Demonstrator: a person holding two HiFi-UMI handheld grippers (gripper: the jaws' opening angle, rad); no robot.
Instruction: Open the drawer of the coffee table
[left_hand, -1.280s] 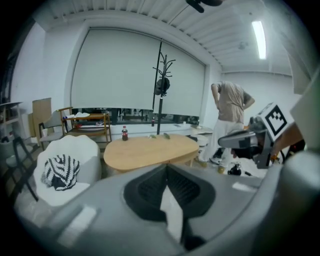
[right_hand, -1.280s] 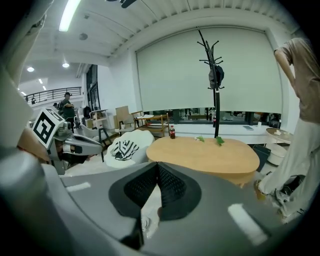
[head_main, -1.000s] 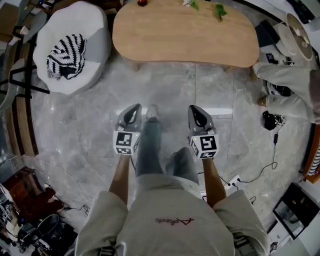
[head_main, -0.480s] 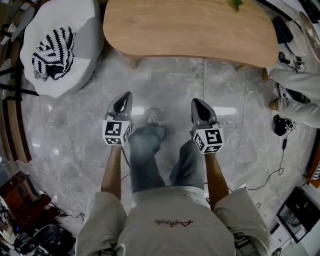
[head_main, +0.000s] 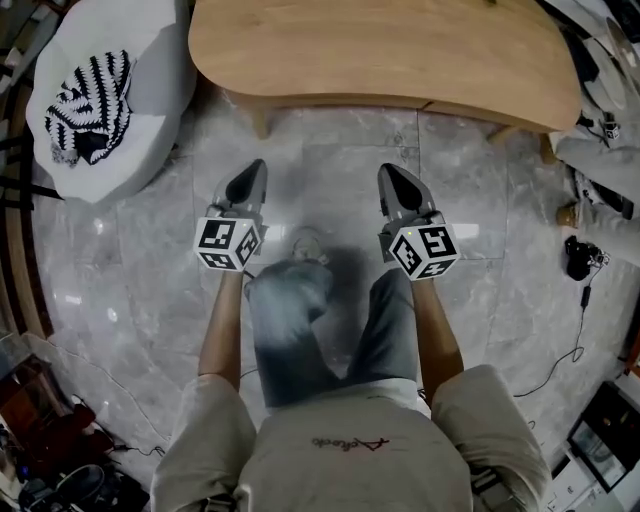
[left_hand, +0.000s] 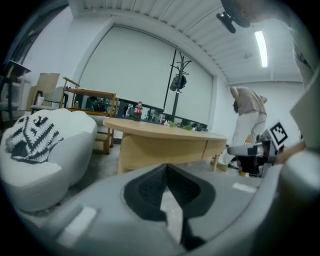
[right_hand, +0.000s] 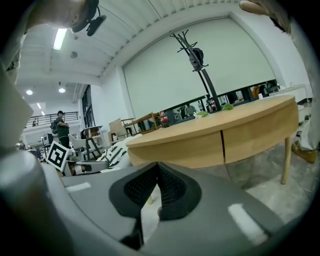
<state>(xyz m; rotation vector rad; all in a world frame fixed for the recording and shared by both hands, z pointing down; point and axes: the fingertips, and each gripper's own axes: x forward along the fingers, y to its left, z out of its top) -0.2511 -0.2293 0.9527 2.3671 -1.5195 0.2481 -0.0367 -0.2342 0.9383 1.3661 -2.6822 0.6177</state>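
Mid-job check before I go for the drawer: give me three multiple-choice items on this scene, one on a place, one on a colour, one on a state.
1. Where does the striped cushion lie?
A on the coffee table
B on the white seat
C under that table

2. What colour is the coffee table's top?
A light wood
B black
C white

3. How do the left gripper and the right gripper stand?
A both shut, empty
B both open
C one shut on a handle

Key:
1 B: the head view shows it on the seat left of the table.
2 A: tan wood shows in every view.
3 A: each gripper view shows its jaws together with nothing between them.
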